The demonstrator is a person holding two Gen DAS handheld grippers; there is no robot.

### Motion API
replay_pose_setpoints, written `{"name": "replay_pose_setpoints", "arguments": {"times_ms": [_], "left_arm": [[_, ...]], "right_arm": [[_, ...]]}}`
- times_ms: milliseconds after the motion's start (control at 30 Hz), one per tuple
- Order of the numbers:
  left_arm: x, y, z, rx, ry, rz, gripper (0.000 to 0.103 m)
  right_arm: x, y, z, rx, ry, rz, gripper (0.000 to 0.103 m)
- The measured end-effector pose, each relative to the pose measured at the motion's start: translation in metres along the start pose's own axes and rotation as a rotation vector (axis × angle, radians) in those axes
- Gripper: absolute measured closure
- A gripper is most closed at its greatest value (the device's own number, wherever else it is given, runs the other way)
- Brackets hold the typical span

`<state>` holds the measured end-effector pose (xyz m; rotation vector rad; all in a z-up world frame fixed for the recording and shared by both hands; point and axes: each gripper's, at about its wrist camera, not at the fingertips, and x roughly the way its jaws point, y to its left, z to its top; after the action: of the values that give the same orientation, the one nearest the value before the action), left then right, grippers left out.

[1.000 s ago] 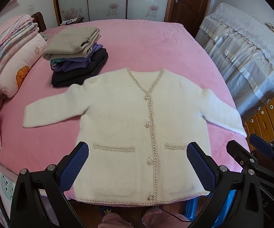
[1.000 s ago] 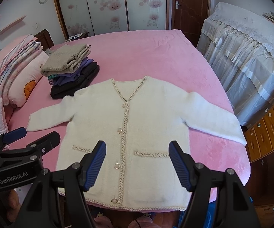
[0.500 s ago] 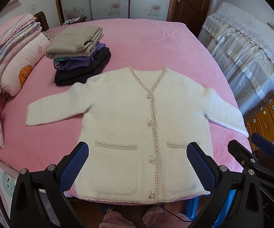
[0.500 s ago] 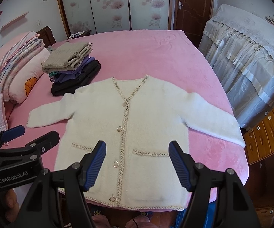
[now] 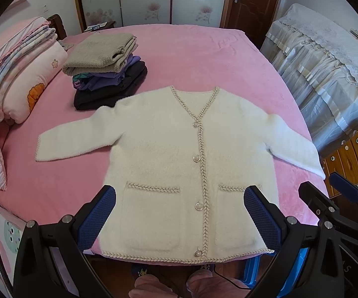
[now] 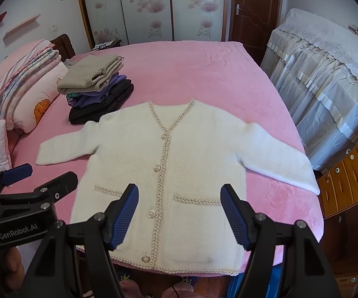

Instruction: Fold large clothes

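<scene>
Broadly, a pink bed (image 5: 203, 57) fills the room, backed by floral wardrobe doors (image 5: 154, 0) and a brown door (image 5: 251, 2), with a lace-draped cabinet (image 5: 328, 57) at the right. Folded quilts and pillows (image 5: 22, 74) lie along its left side beside a stack of folded clothes (image 5: 104, 67). Spread flat, buttoned and face up near the front edge is the cream cardigan (image 5: 179, 164), sleeves out. Above its hem hover the left gripper (image 5: 179, 218) and right gripper (image 6: 179, 213), both with jaws spread wide, holding nothing, clear of the fabric.
</scene>
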<state>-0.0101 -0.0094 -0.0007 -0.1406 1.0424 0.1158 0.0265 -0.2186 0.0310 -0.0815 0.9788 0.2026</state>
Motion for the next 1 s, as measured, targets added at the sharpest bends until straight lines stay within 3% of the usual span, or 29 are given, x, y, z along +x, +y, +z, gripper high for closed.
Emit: {"name": "replay_pose_setpoints", "arguments": {"times_ms": [1000], "left_arm": [[-0.013,0.006,-0.008,-0.051,-0.02,-0.002,0.001]], "right_arm": [[-0.01,-0.005,-0.003,-0.009,-0.009,-0.007,0.034]]}}
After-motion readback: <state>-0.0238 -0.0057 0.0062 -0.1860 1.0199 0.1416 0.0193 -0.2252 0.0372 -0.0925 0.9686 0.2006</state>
